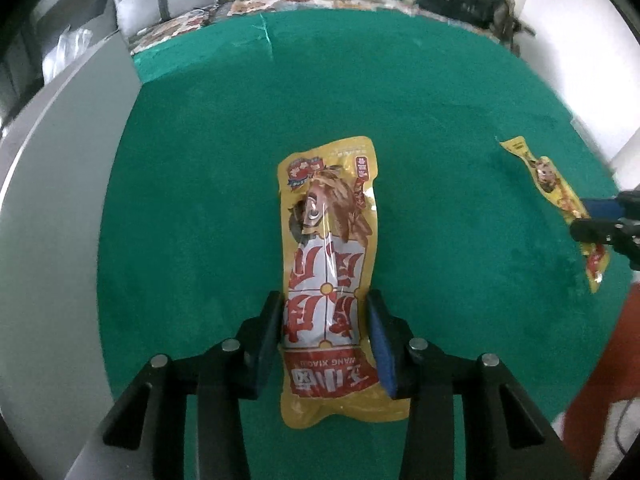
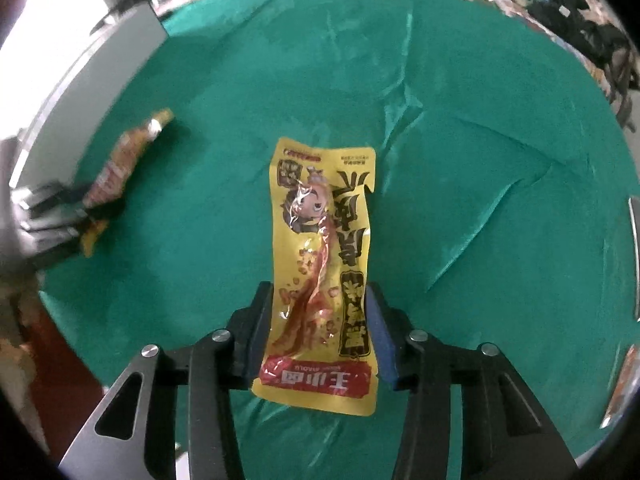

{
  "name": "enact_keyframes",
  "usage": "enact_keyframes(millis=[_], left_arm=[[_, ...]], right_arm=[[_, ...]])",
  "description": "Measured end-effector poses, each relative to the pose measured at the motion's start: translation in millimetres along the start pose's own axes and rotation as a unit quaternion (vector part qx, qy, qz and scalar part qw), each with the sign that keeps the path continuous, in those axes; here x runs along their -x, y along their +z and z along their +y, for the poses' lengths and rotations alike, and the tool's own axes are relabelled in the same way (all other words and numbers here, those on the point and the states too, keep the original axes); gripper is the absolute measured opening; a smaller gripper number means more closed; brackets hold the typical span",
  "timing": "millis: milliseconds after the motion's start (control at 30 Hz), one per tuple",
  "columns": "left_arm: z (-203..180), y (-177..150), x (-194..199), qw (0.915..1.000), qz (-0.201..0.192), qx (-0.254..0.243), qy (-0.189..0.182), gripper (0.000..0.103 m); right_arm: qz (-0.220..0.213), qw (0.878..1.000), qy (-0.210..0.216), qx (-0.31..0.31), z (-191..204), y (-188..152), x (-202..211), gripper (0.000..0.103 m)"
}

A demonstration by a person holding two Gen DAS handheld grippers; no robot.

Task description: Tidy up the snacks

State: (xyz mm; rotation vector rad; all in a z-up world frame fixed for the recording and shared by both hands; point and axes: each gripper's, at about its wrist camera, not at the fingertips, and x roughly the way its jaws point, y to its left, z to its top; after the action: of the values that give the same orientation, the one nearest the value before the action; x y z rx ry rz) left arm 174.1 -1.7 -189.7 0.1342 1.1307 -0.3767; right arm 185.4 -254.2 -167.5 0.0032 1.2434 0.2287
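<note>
My left gripper (image 1: 325,322) is shut on a yellow snack packet with red and white lettering (image 1: 328,264), held lengthwise above the green cloth (image 1: 200,160). My right gripper (image 2: 320,316) is shut on a second yellow snack packet with a cartoon face and black lettering (image 2: 324,256). In the left wrist view the right gripper (image 1: 600,220) shows at the right edge with its packet (image 1: 556,188). In the right wrist view the left gripper (image 2: 52,216) shows blurred at the left edge with its packet (image 2: 120,164).
A grey panel (image 1: 52,200) borders the cloth on the left. A patterned cover and grey cushions (image 1: 168,4) lie behind the table. Dark clutter (image 1: 472,0) sits at the far right corner. The cloth has creases (image 2: 480,200) on the right side.
</note>
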Motion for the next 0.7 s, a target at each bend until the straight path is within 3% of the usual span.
enact_keyframes(millis=[267, 467, 567, 700], left_arm=[[19, -7, 55, 0.9927, -0.067, 0.083, -0.056, 0.04], [68, -2, 145, 0.9756, -0.146, 0.146, -0.075, 0.041], [121, -5, 183, 0.9669, -0.167, 0.184, -0.058, 0.041], [192, -16, 203, 0.9603, -0.168, 0.221, 0.026, 0.041]], right_arm=[[-0.041, 0.998, 0.044, -0.012, 8, -6, 28, 0.047], [-0.077, 0.993, 0.08, 0.041, 75, 20, 52, 0.047], [-0.105, 0.985, 0.112, 0.083, 131, 45, 67, 0.048], [-0.132, 0.97, 0.15, 0.141, 218, 81, 77, 0.048]])
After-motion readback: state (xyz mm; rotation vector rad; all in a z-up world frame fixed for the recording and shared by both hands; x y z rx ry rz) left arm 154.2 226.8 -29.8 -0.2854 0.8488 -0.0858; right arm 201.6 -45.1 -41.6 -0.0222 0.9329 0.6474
